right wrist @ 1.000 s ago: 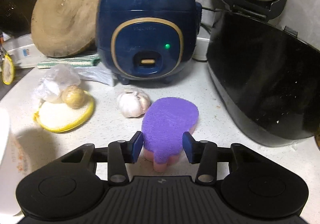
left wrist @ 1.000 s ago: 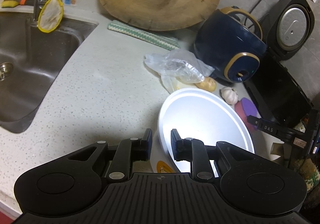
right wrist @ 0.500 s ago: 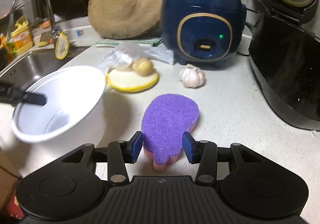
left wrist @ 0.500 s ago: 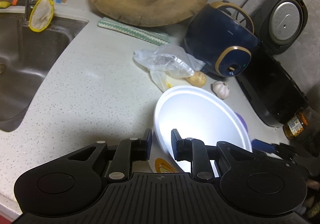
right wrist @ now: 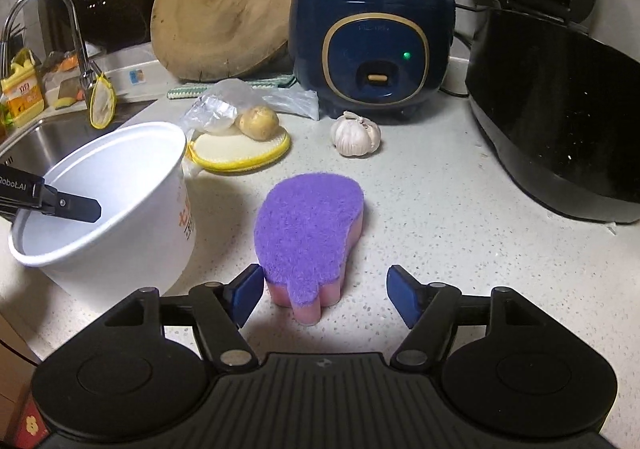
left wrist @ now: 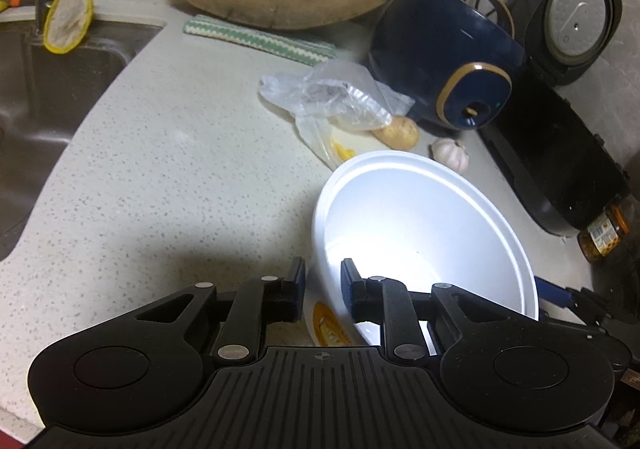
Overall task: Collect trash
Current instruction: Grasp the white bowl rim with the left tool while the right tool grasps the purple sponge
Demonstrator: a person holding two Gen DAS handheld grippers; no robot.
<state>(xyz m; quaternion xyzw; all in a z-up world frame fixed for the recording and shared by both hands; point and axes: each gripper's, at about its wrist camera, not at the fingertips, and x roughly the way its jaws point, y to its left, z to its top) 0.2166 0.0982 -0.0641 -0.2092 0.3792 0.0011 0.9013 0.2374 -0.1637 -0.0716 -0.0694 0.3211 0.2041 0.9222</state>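
**Cup rim in my left jaws, right jaws parting around the sponge**

1. Left gripper (left wrist: 322, 281): my jaws stand narrow and are closing on the wall of the white paper cup (left wrist: 432, 225). One finger sits outside the rim, the other inside the cup. I cannot tell whether both pads press the wall yet. The cup tilts, its open mouth turned away from my jaws. From the right wrist view, the same finger (right wrist: 76, 207) reaches over the rim into the cup (right wrist: 120, 185).

2. Right gripper (right wrist: 324, 295): my jaws are opening and stand wide. The purple sponge (right wrist: 308, 225) lies flat on the speckled counter (right wrist: 440, 209), its near end between my fingertips. The left pad is just beside its edge; the right pad is well apart from it. Neither pad grips it.

3. Ahead of the right jaws, beyond the sponge: a head of garlic (right wrist: 356, 135), then a dark blue rice cooker (right wrist: 372, 45) with a green light on. To the right of the jaws stands a black cooker (right wrist: 560, 129) with its lid up.

4. Ahead and left of the right jaws: a potato (right wrist: 258, 122) and a crumpled clear plastic bag (right wrist: 224, 105) rest on a round yellow-edged pad (right wrist: 240, 151). Behind them a round wooden board (right wrist: 224, 9) leans upright.

5. Far left of both jaws: the sink (left wrist: 48, 97).
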